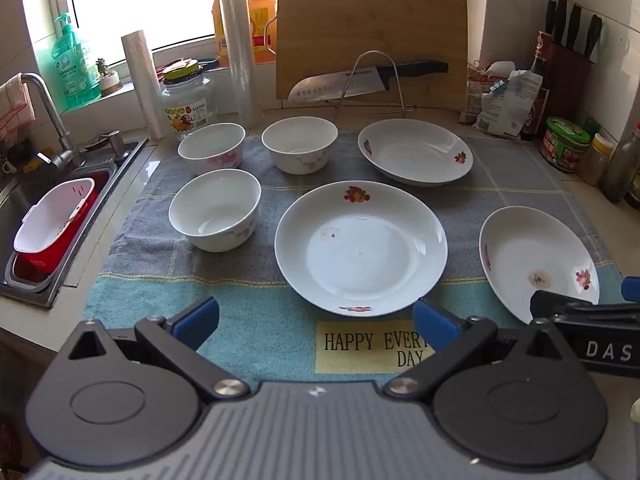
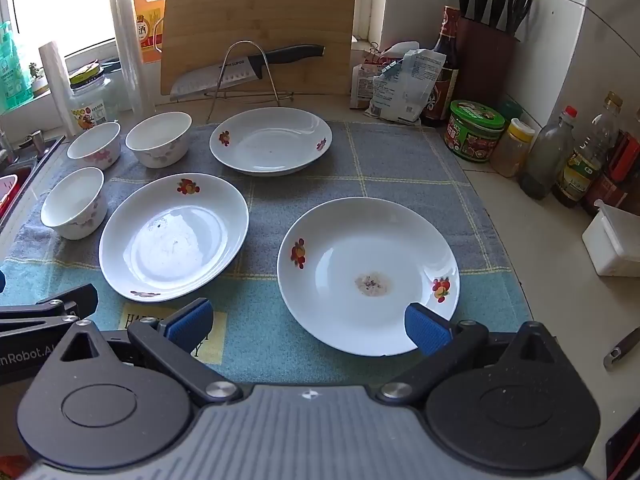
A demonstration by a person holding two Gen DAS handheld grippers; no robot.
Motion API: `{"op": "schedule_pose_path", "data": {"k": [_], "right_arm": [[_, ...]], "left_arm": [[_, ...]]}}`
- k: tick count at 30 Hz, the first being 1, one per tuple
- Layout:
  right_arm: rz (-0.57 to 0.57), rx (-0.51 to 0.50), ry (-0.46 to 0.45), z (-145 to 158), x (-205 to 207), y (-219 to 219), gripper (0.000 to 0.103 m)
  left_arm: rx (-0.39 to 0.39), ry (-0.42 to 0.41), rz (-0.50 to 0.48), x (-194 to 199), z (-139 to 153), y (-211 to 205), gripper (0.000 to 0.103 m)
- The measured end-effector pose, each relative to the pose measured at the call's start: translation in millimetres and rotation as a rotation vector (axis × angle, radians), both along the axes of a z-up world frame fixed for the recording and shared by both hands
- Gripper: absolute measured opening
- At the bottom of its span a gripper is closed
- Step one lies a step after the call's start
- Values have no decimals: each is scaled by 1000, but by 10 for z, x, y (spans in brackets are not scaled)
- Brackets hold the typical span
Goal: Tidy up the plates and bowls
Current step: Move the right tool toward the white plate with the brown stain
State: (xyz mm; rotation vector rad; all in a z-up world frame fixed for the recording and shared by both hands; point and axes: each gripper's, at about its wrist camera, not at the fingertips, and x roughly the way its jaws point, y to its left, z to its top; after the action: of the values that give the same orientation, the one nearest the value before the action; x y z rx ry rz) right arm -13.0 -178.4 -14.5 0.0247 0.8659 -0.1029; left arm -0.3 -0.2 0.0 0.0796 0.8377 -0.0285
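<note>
Sink (image 1: 24,200) at far left holds a red-and-white basket (image 1: 56,220); keep clear of it.

On the towel (image 1: 256,320) covering the worktop, left group: three bowls, near bowl (image 1: 215,210), rear-left bowl (image 1: 211,146), rear-right bowl (image 1: 299,144), all upright and apart from one another, none stacked.

Left claw (image 1: 316,316): jaws wide, nothing between them, hovering over the towel's front edge just before the middle plate (image 1: 360,248).

Rear plate (image 1: 415,152) sits behind it, apart. Right plate (image 2: 368,276) lies nearest the right claw (image 2: 308,324), also wide and empty; one blue pad (image 2: 426,330) overlaps the plate's near rim in the right wrist view, contact not discernible.

Judgement: nothing gathered yet; the step is a first pick. Plates are shallow and flat on cloth, so pinch one rim, pad above and pad below, lift gently, and lower it level onto another plate. Bowls likely nest the same way.

Obstacles: knife (image 2: 248,68) on its wire stand (image 2: 244,76) and the cutting board (image 2: 260,28) behind the rear plate; jars and bottles (image 2: 584,156) along the right edge.
</note>
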Motion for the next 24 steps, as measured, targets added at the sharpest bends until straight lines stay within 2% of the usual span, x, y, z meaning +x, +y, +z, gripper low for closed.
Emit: {"op": "schedule_pose_path", "data": {"k": [24], "right_arm": [[1,-5,-4,41,-22,15,103]], "left_arm": [[3,-4,7,-6,65,13,102]]}}
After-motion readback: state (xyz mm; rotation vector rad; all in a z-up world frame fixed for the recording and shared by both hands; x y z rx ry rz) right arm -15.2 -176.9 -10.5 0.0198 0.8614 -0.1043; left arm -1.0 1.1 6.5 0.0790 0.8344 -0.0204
